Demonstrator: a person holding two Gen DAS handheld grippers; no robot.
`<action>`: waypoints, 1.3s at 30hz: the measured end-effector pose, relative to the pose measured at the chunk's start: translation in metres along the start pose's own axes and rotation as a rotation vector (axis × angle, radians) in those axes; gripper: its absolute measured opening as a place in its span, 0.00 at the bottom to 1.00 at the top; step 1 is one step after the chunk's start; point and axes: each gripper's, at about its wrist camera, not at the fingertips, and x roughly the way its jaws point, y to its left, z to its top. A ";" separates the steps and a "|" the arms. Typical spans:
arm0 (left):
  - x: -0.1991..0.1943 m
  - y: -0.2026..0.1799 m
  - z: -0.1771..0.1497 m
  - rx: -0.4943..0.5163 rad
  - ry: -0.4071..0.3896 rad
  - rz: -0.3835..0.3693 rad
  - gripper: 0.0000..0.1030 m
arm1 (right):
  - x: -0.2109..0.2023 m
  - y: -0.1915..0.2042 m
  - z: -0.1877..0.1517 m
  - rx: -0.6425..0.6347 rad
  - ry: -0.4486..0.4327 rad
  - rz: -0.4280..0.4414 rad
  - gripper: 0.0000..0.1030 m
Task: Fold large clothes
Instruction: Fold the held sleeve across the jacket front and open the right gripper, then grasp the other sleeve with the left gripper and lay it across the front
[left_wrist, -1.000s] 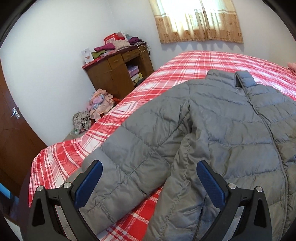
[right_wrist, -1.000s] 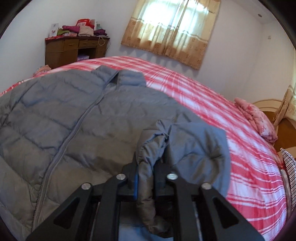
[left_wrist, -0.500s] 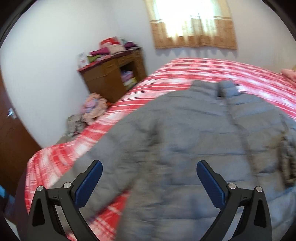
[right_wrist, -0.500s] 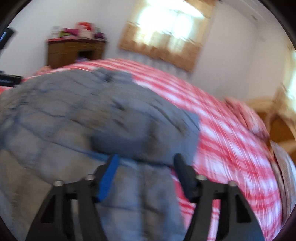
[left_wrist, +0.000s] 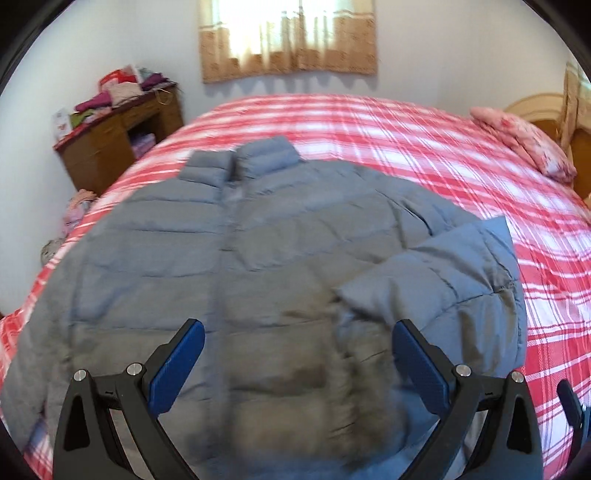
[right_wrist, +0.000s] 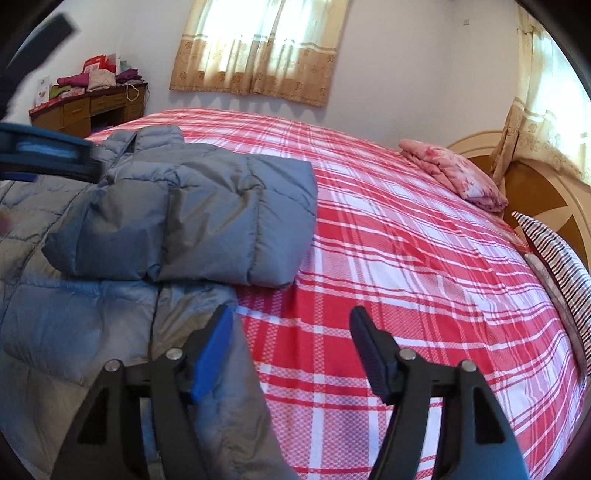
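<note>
The grey puffer jacket (left_wrist: 236, 280) lies front-up on the bed (left_wrist: 424, 155), collar toward the window, with its right-hand sleeve (right_wrist: 184, 221) folded in across the chest. The right tongs (right_wrist: 291, 350) have just been opening; their jaws stand apart with nothing between them, over the jacket's edge and the bare red plaid cover. The left tongs (left_wrist: 295, 354) are wide and empty above the lower front of the jacket. The step in hand appears to be the matching fold of the other sleeve. For a clean result, take that sleeve near the cuff, grip the padded fabric fully between the pads, and carry it flat across the chest so that it lies level with the sleeve already folded. Padded fill springs back, so press the crease down before letting go. Keep the zip line straight; it serves as the centre reference for later folds. The opposite sleeve is largely out of view at the left edge of the left wrist view, so its exact lie cannot be told. Nearby, a pink folded cloth (right_wrist: 454, 173) sits toward the headboard (right_wrist: 524, 184), well apart from the jacket, and a wooden desk (left_wrist: 118, 140) piled with clothes stands beside the bed. Nothing on the bed obstructs the fold.
</note>
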 end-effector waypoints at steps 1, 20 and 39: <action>0.004 -0.006 0.000 0.008 0.005 -0.012 0.99 | 0.002 0.000 -0.002 0.000 0.004 0.001 0.66; -0.034 0.054 -0.006 0.148 -0.136 0.002 0.05 | 0.005 -0.026 0.025 0.024 -0.004 0.004 0.66; -0.006 0.175 -0.052 0.078 -0.090 0.201 0.06 | 0.012 0.015 0.038 -0.115 0.030 0.117 0.67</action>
